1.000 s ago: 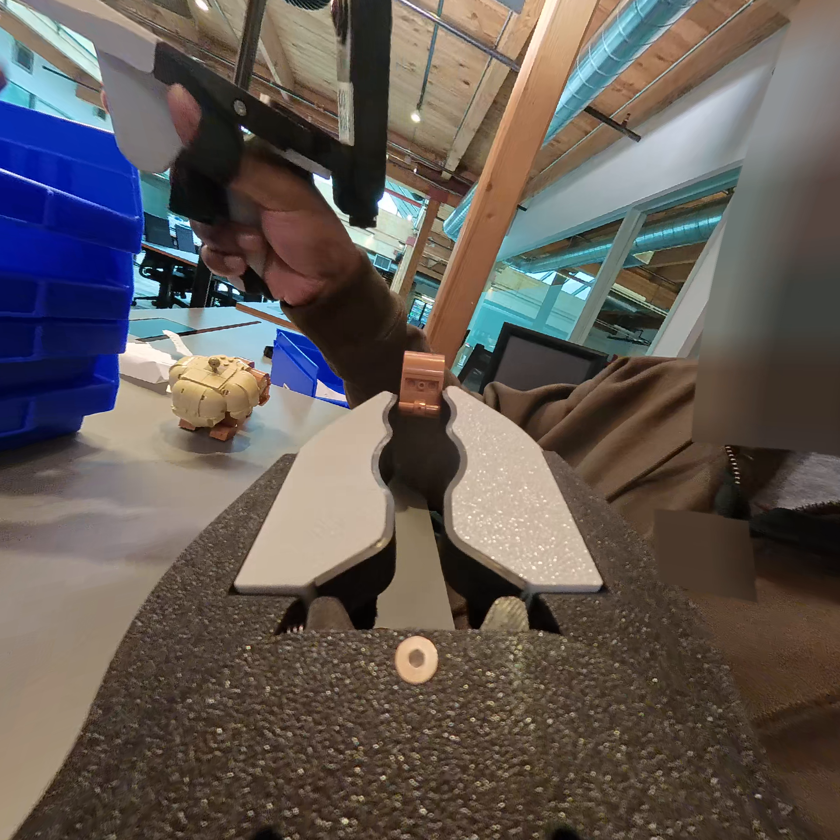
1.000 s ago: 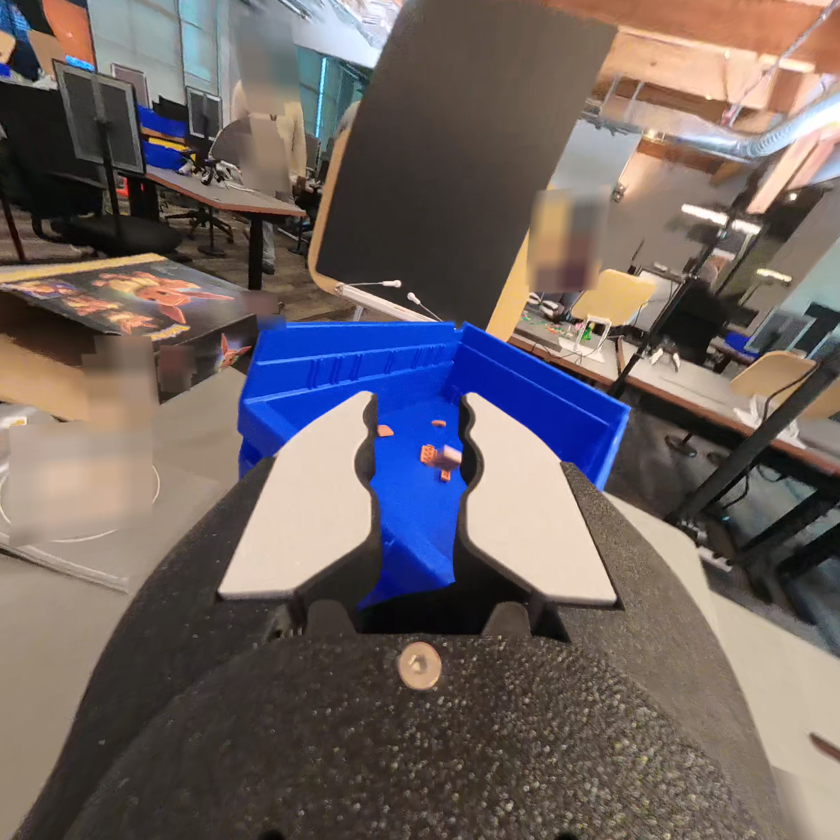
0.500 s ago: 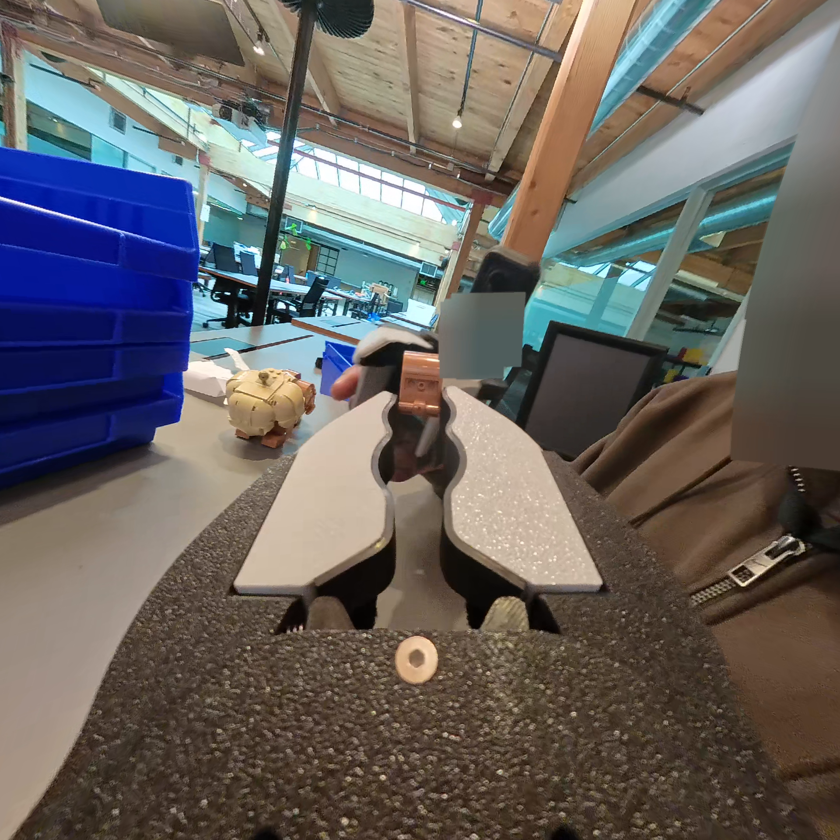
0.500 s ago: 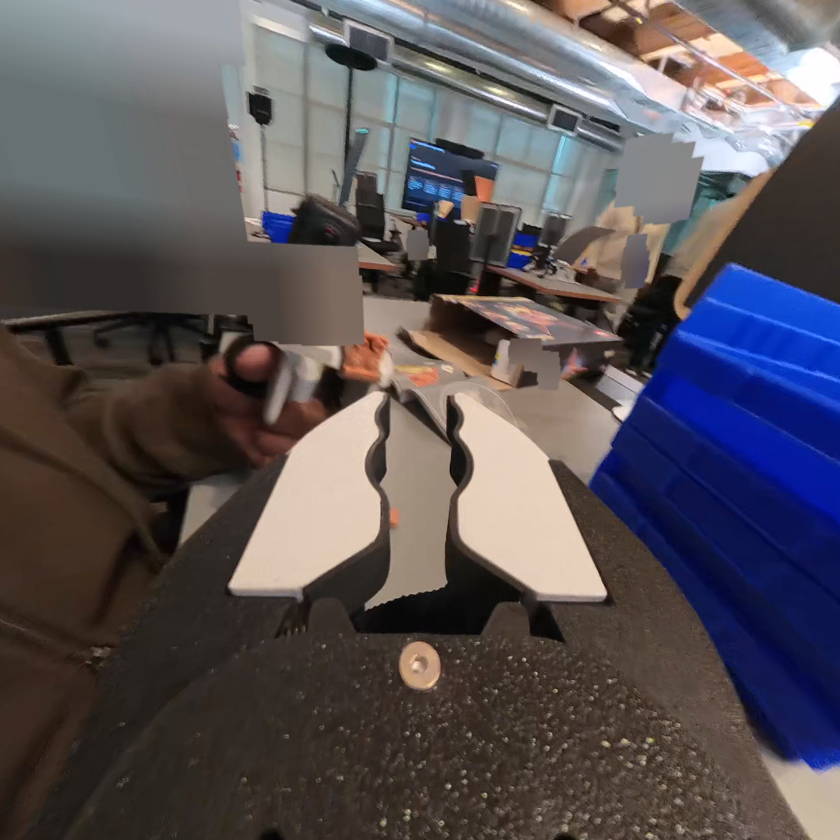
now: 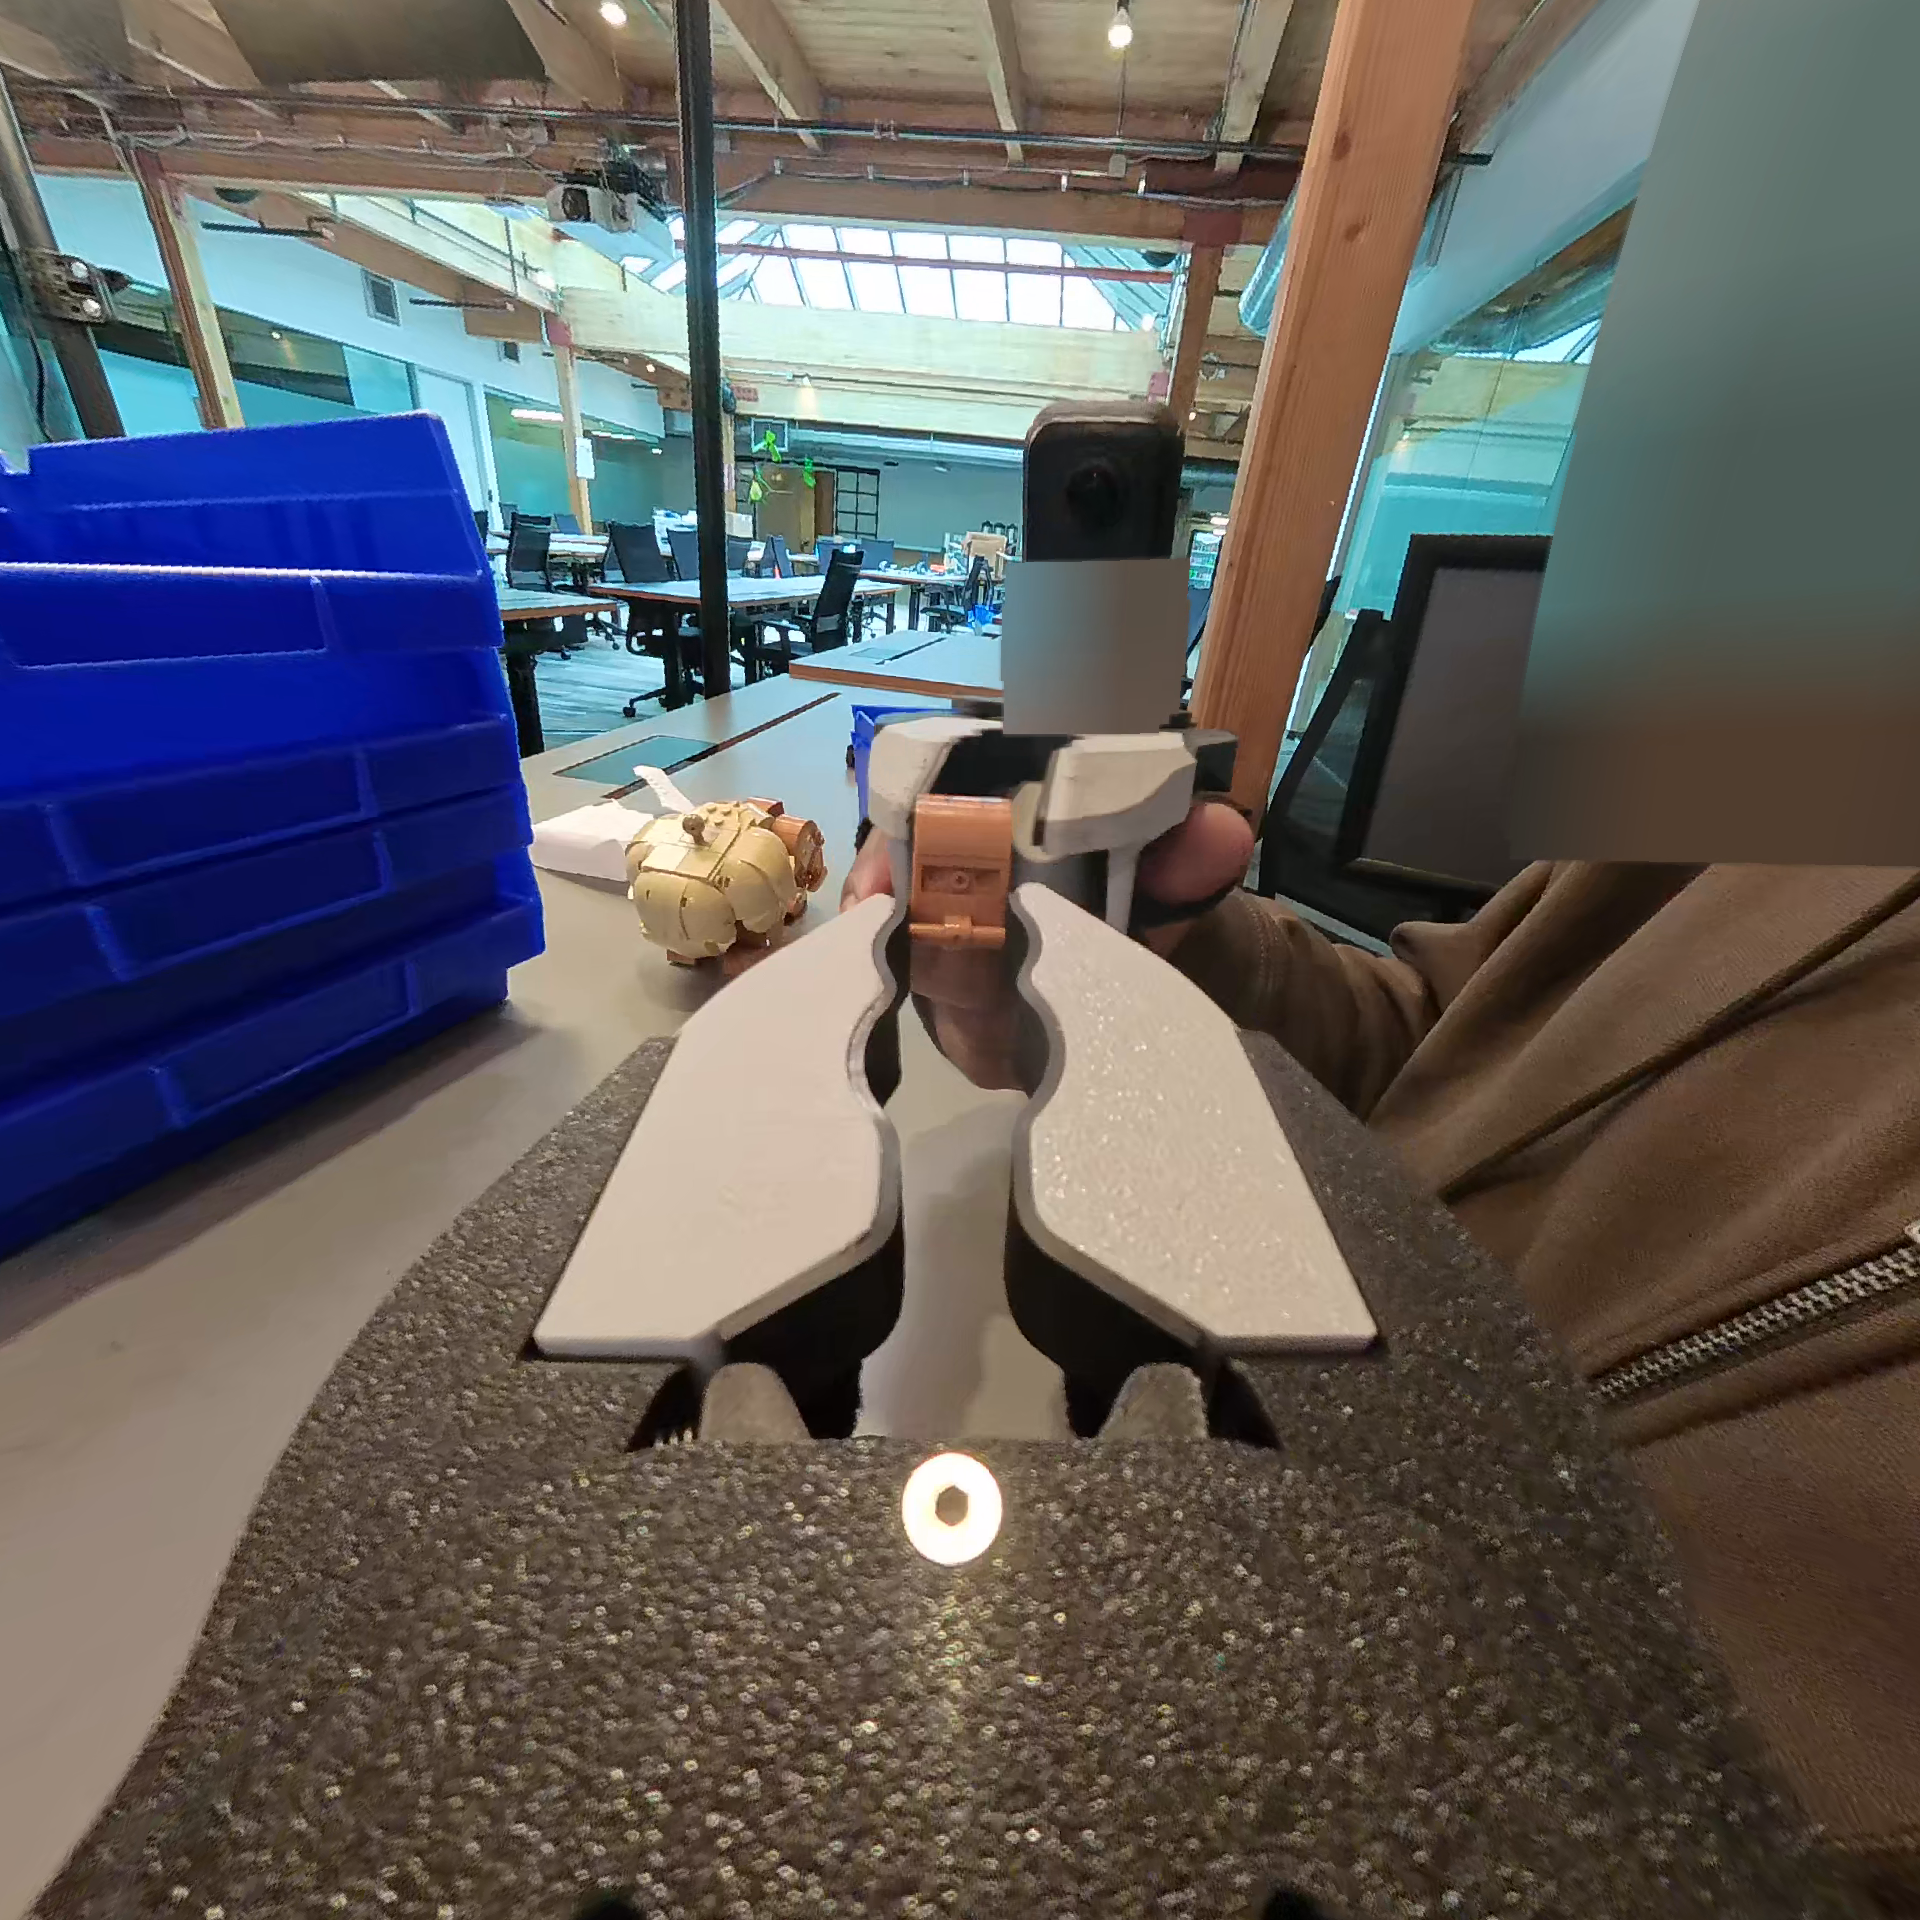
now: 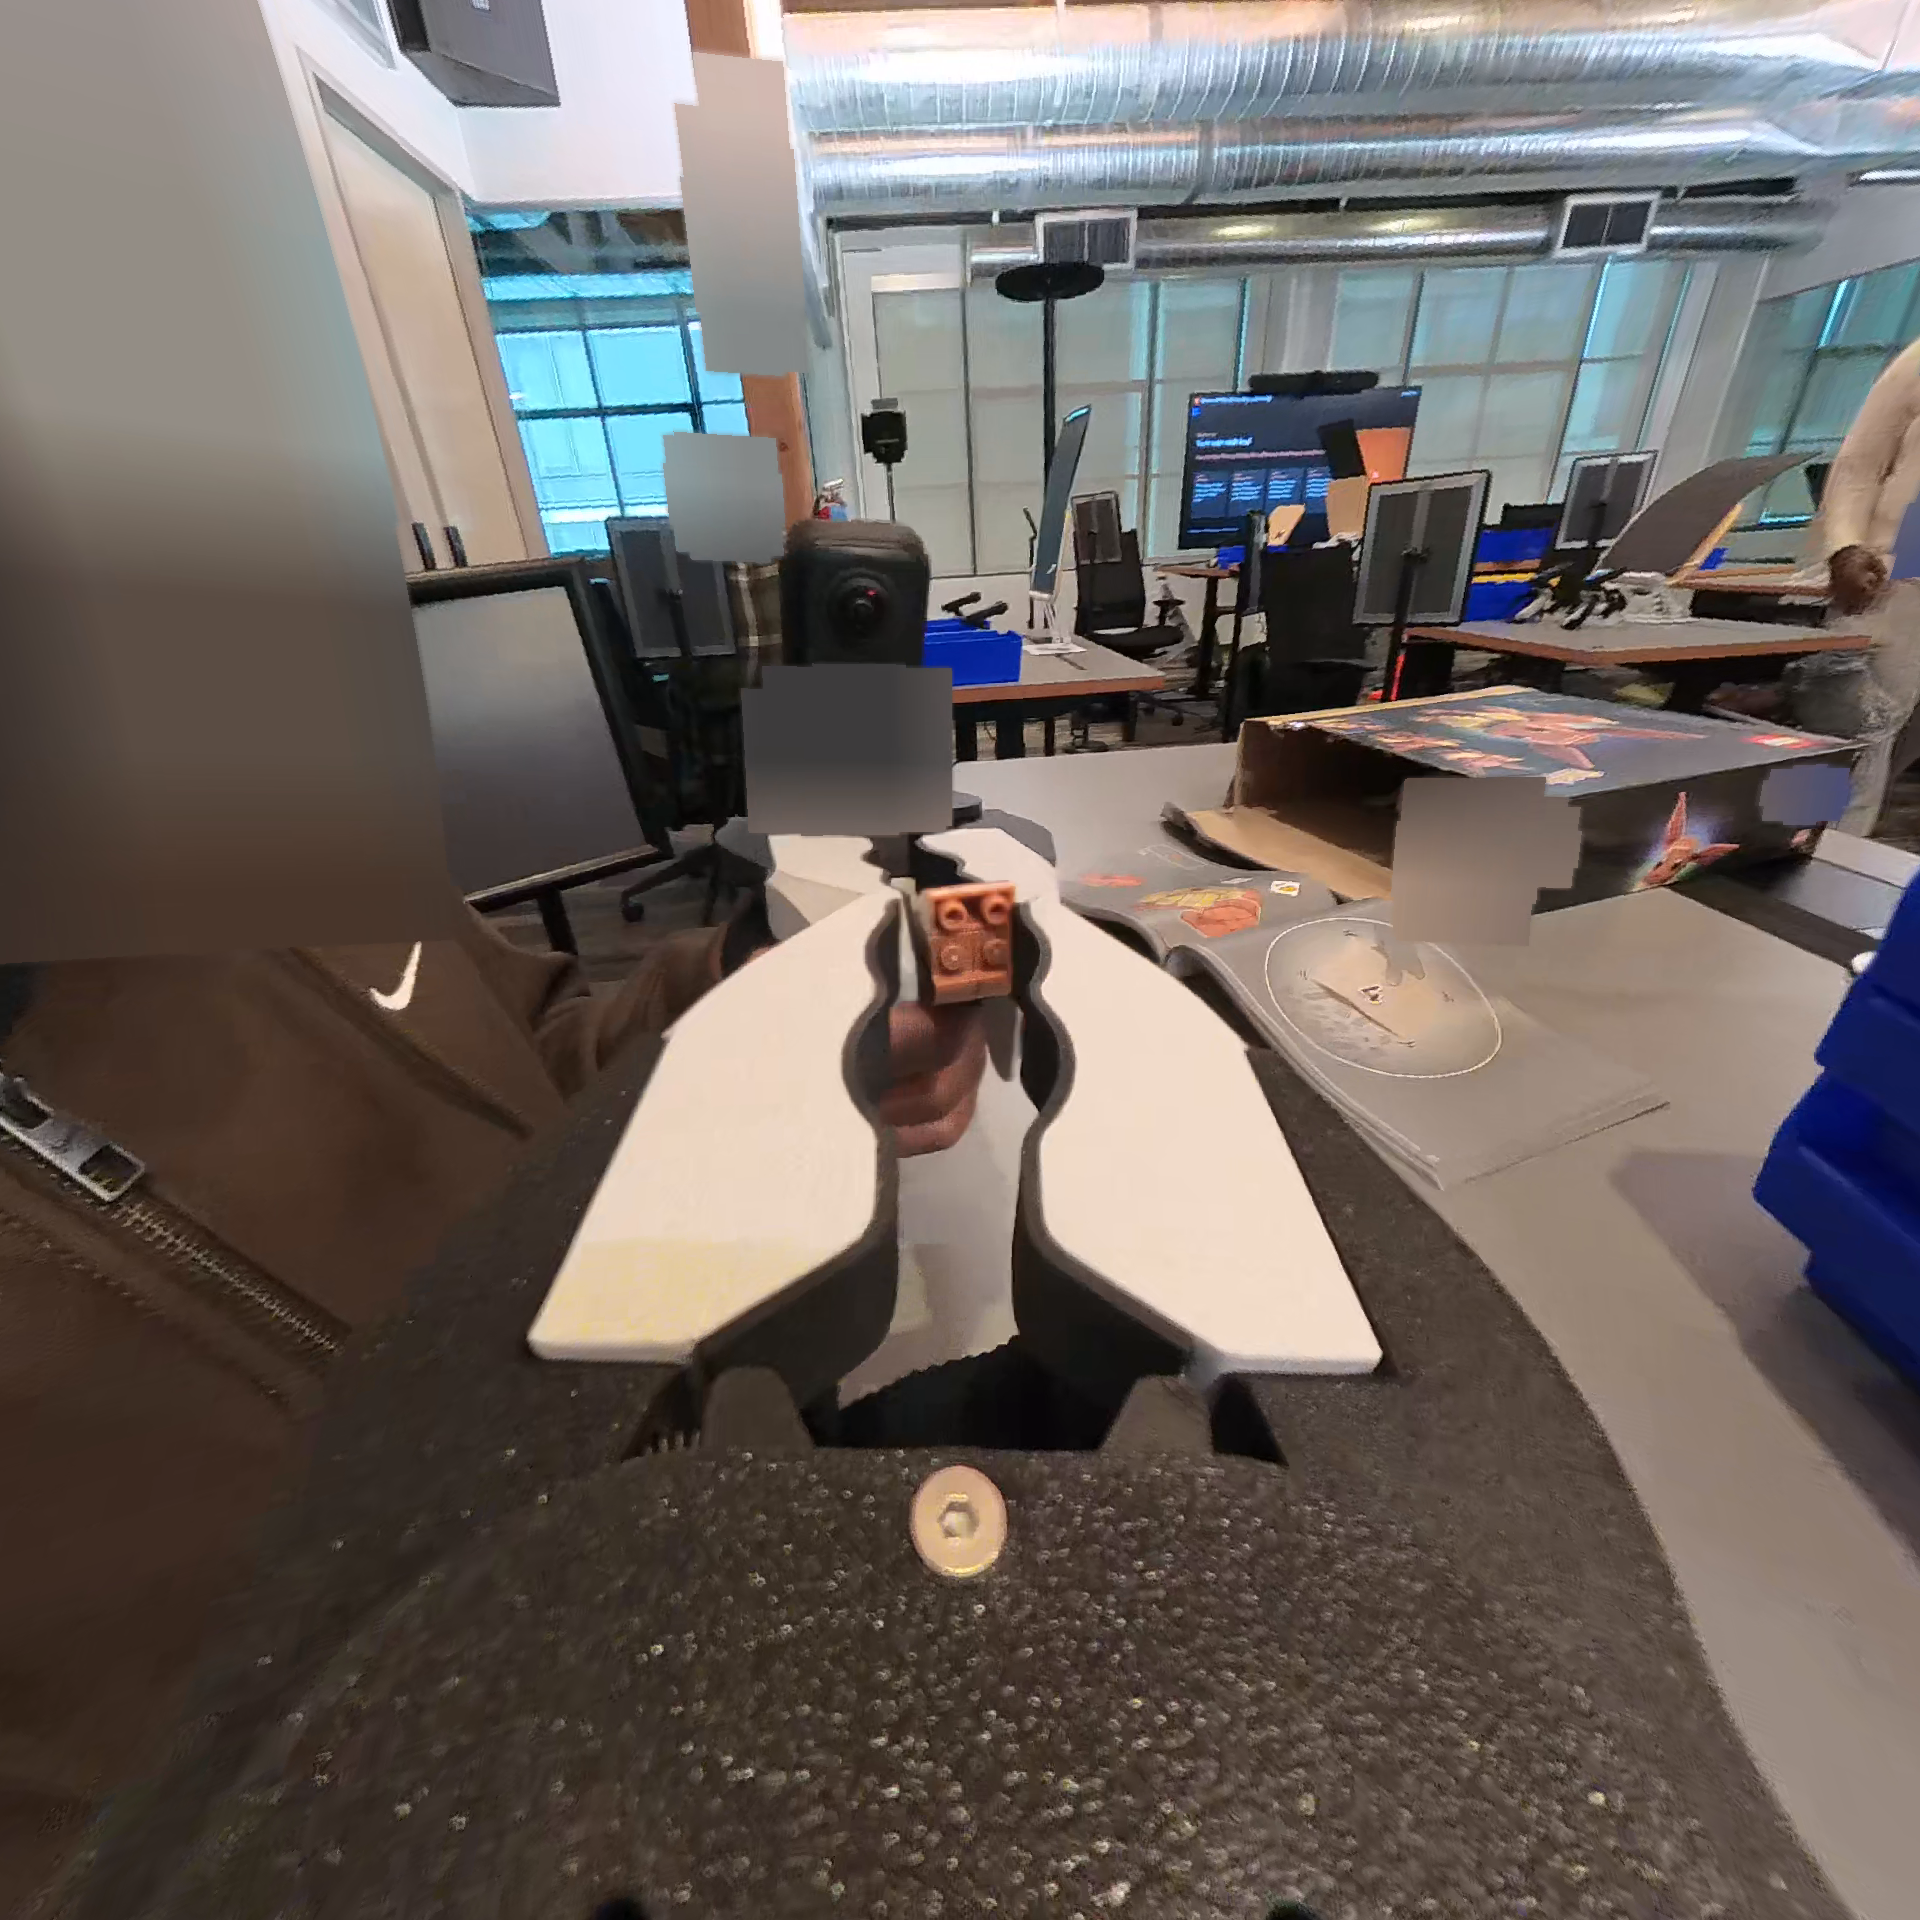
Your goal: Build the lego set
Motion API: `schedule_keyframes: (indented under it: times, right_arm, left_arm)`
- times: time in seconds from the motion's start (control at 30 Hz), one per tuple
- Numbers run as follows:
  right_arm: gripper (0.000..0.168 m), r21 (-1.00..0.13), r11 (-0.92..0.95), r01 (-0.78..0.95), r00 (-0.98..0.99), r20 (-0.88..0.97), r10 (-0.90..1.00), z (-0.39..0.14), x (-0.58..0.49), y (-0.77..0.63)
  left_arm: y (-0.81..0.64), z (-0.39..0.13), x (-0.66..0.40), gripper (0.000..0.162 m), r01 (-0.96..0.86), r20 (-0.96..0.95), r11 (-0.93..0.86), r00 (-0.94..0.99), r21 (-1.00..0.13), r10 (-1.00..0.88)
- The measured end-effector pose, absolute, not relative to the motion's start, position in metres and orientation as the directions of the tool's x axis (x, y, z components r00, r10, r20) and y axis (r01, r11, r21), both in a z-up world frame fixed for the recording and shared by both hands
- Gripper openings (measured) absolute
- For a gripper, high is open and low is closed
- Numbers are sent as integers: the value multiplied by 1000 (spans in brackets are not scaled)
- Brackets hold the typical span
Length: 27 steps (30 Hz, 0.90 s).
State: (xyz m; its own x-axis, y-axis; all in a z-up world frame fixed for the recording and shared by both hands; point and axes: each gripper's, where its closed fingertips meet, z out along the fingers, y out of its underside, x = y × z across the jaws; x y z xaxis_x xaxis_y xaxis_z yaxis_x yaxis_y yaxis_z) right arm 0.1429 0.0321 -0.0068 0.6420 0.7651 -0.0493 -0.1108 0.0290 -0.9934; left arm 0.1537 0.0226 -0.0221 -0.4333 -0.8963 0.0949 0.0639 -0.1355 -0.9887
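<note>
- Left wrist view: a stack of blue bins [image 5: 239, 790] stands at the left on the grey bench [image 5: 208, 1403].
- Just right of the bins, a rounded tan lego model [image 5: 717, 883] sits on the bench, with a white paper [image 5: 592, 836] behind it.
- In the middle, the left tongs [image 5: 956, 920] are drawn narrow and pinch a small orange-brown lego piece [image 5: 956, 868] at their tips, lifted clear of the bench.
- Directly beyond that piece, the right tongs point back toward the camera, gripped by a hand [image 5: 1195, 862].
- A brown zipped jacket [image 5: 1662, 1143] fills the right side.
- Right wrist view: the same jacket is at the left.
- In the centre, the right tongs [image 6: 958, 920] stand with a narrow gap, and the lego piece shows stud-side on between their tips, with the left tongs straight behind it. Whether the right tongs actually press on the piece I cannot tell.
- Right of the tongs, an open instruction booklet [image 6: 1382, 1029] lies flat on the bench.
- Behind the booklet lies an opened cardboard set box [image 6: 1507, 769].
- More blue bins reach in at the far right edge.
</note>
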Motion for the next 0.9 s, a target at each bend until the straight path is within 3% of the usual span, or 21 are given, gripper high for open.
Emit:
schedule_keyframes:
  times: [0.4, 0.53, 0.73, 0.9]
  right_arm:
    - [16, -984, -65, -167, 596, -153, 788, -11, 139, 32]
    - [16, -987, -28, -158, 617, -121, 778, -8, 140, 32]
    - [17, -955, 259, 146, 735, 280, 618, -2, 152, 23]
    - [23, -762, 342, 549, 668, 647, 368, -14, 152, 32]
  left_arm:
    - [15, -31, 155, 17, 17, 72, -89, -447, -996, -892]
    - [16, -26, 154, 17, 9, 168, -198, -491, -980, -855]
    - [21, -17, 151, 16, -27, 370, -438, -582, -899, -724]
    - [22, -20, 152, 16, -58, 412, -472, -589, -880, -695]
